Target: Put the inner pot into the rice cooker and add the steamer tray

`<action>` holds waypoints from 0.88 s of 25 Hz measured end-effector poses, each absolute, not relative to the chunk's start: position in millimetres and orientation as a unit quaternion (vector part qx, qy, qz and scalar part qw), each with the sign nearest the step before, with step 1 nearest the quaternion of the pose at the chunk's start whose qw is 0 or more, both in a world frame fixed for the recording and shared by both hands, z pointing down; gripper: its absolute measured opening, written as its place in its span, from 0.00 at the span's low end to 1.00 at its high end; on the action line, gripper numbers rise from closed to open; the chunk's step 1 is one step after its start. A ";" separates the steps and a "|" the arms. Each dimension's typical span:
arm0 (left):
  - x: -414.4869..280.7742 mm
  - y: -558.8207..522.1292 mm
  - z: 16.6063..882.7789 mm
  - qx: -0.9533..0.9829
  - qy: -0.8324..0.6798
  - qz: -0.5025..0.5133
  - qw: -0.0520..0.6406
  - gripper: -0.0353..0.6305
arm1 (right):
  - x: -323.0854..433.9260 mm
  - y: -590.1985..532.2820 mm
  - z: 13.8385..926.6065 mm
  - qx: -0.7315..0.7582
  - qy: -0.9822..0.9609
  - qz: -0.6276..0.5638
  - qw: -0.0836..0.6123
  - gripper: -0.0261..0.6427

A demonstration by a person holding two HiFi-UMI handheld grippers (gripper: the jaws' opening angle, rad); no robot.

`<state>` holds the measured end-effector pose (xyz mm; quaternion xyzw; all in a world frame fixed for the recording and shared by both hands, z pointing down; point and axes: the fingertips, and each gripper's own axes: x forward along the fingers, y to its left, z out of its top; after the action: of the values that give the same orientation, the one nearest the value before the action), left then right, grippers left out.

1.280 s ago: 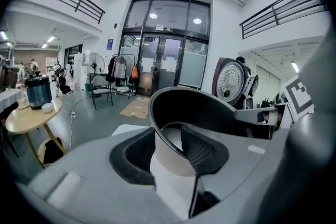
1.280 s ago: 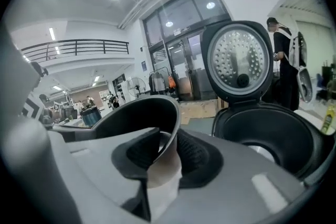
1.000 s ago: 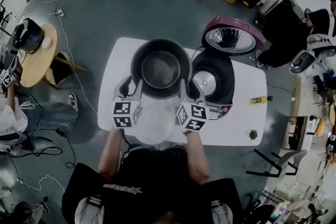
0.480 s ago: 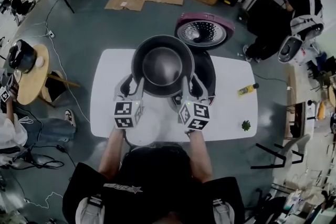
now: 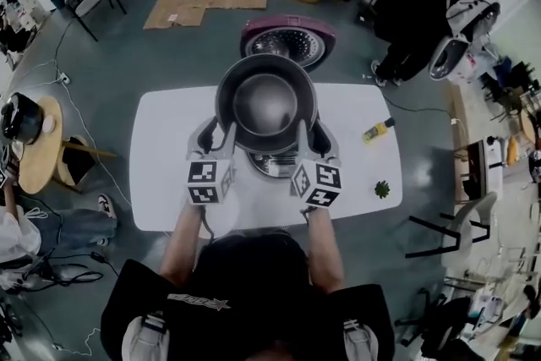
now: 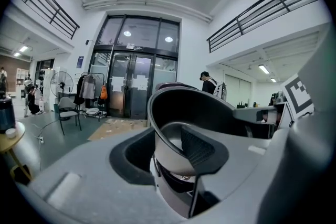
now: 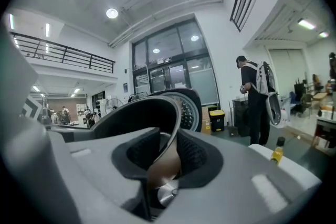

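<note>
A: Inner pot (image 5: 266, 101). Where?
B: Off the surface (image 5: 169, 156), carried between both tongs. It hangs over the open body of the rice cooker (image 5: 272, 163), which sits mid-surface toward the far edge. Only a sliver of the cooker's body shows under the pot on the near side.
A: Left tongs (image 5: 213, 138)?
B: Pinching the pot's left rim, one pad inside the wall and one outside, both pressed on (the left gripper view shows it plainly).
A: Right tongs (image 5: 311, 139)?
B: Same on the right rim, with pads clamped on either face of the wall.
A: Attitude of the pot?
B: Mouth up, roughly level. Dark wall, paler bottom.
A: The lid (image 5: 286, 40)?
B: Raised at the cooker's far side. Purple shell, perforated silver inner face turned toward the pot.
A: Anything else on the surface?
B: A yellow bottle (image 5: 377, 131) stands upright toward the right edge. A small green thing (image 5: 382, 188) lies near the near right corner; I cannot tell what it is. Both are well apart from the cooker.
</note>
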<state>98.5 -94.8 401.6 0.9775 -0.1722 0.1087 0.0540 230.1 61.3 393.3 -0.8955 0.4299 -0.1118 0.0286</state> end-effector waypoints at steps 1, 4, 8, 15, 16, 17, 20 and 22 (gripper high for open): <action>103.8 -90.4 403.4 0.978 -0.169 0.109 0.053 0.30 | 234.4 67.2 394.7 -0.897 0.426 -0.112 0.029 0.19; 118.1 -77.5 408.8 0.980 -0.160 0.111 0.050 0.30 | 245.6 83.6 400.1 -0.902 0.415 -0.115 0.029 0.19; 135.3 -60.7 414.0 0.981 -0.146 0.117 0.056 0.30 | 259.6 101.4 407.0 -0.906 0.405 -0.123 0.031 0.19; 155.5 -42.4 427.1 0.978 -0.145 0.137 0.060 0.30 | 279.6 119.9 421.3 -0.905 0.401 -0.143 0.026 0.19; 157.4 -42.3 430.1 0.977 -0.146 0.141 0.061 0.30 | 281.9 119.6 424.9 -0.904 0.401 -0.148 0.025 0.19; 159.2 -43.7 433.4 0.976 -0.147 0.145 0.062 0.30 | 284.1 118.0 428.7 -0.903 0.401 -0.153 0.024 0.19; 164.1 -47.9 443.6 0.974 -0.151 0.158 0.066 0.30 | 290.7 112.4 440.8 -0.899 0.403 -0.168 0.023 0.19; 166.1 -48.6 450.7 0.971 -0.156 0.167 0.069 0.30 | 294.2 110.3 449.3 -0.896 0.406 -0.179 0.021 0.19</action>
<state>166.1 -48.6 450.7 0.9711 -0.1560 0.1669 0.0687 294.2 110.3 449.3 -0.8959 0.4063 -0.1785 0.0212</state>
